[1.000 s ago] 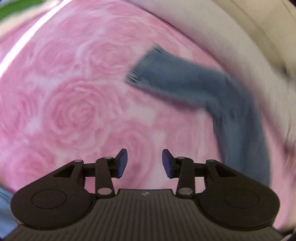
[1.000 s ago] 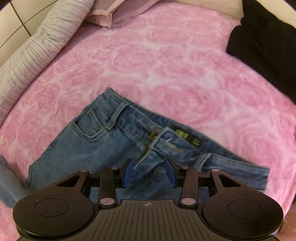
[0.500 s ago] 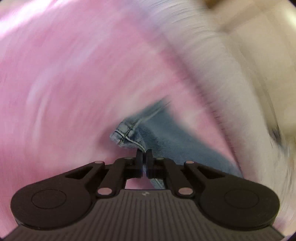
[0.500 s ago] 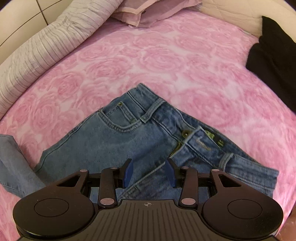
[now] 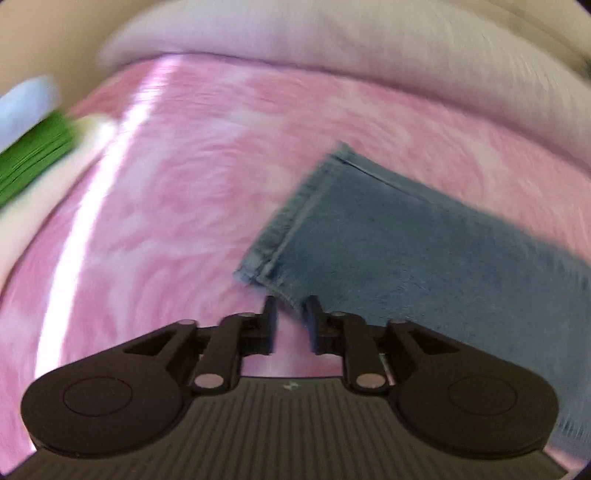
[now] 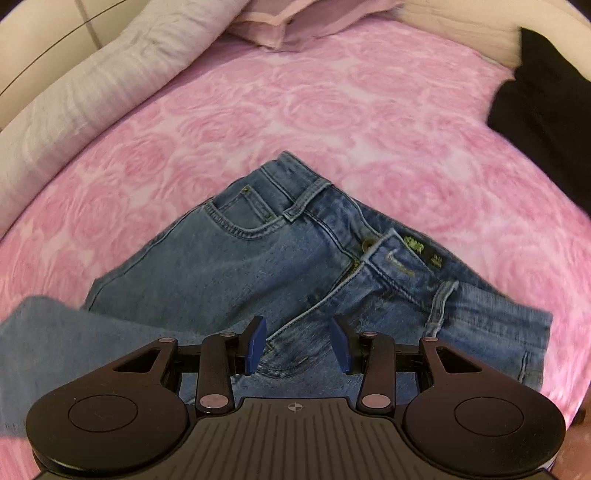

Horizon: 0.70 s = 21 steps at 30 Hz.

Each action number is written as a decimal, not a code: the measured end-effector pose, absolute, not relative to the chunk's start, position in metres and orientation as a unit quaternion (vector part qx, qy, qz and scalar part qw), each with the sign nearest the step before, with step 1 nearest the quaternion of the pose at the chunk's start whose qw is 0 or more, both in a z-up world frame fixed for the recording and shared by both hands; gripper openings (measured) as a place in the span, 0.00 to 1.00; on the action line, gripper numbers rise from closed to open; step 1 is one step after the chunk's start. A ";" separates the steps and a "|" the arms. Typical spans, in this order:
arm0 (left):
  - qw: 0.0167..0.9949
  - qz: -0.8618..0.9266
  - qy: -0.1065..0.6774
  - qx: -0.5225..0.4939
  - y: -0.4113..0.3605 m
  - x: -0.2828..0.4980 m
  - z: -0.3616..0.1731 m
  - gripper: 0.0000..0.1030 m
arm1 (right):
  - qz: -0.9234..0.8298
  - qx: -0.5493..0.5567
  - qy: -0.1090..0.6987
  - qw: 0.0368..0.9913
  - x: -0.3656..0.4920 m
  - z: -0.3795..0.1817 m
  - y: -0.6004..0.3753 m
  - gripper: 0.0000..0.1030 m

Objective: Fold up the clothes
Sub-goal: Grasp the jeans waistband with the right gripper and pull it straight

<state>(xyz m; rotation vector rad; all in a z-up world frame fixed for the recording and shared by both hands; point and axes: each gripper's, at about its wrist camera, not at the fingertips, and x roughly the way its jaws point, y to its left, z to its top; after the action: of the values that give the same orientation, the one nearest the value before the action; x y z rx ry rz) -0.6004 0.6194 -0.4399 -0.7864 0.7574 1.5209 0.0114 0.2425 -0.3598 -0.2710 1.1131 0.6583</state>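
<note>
While your left hand-held gripper (image 5: 290, 317) hangs over the pink rose-print bed (image 5: 155, 206), its jaws are opening with only a narrow gap between them; the hem corner of the jeans leg (image 5: 388, 236) lies just ahead of the fingertips, and through the motion blur you cannot tell whether any denim sits between the pads. That leg lies flat on the bed, running from the hem toward the right edge of the left wrist view. Your right hand-held gripper (image 6: 298, 345) stands about half open above the jeans (image 6: 258, 266), blue pads (image 6: 256, 343) apart and gripping nothing; denim near the fly lies below the gap. Waistband points away from you, button and green inner label visible, front pocket to the left of the fly. One leg runs off toward the lower left. Grey bolster (image 6: 96, 77) lies along the bed's left edge, a pink pillow (image 6: 295, 22) at the far end, a black garment (image 6: 543, 110) at the right.
</note>
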 end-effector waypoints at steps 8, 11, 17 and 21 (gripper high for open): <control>0.599 0.653 0.209 -0.413 0.544 -0.582 -0.378 0.15 | 0.352 -0.115 0.515 0.773 0.088 -0.360 0.233 0.41; 0.619 0.631 0.191 -0.427 0.508 -0.539 -0.360 0.15 | 0.402 -0.102 0.523 0.745 0.125 -0.370 0.244 0.41; 0.624 0.607 0.168 -0.463 0.455 -0.468 -0.346 0.15 | 0.495 -0.092 0.533 0.680 0.197 -0.394 0.290 0.51; 0.611 0.610 0.164 -0.478 0.432 -0.446 -0.346 0.15 | 0.541 -0.115 0.550 0.625 0.232 -0.420 0.323 0.55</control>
<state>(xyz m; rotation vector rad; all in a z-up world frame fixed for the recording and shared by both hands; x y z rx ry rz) -0.4459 0.4316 -0.3461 -1.1034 0.3787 1.4073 0.2318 0.3233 -0.4197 -0.2634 1.2630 1.2421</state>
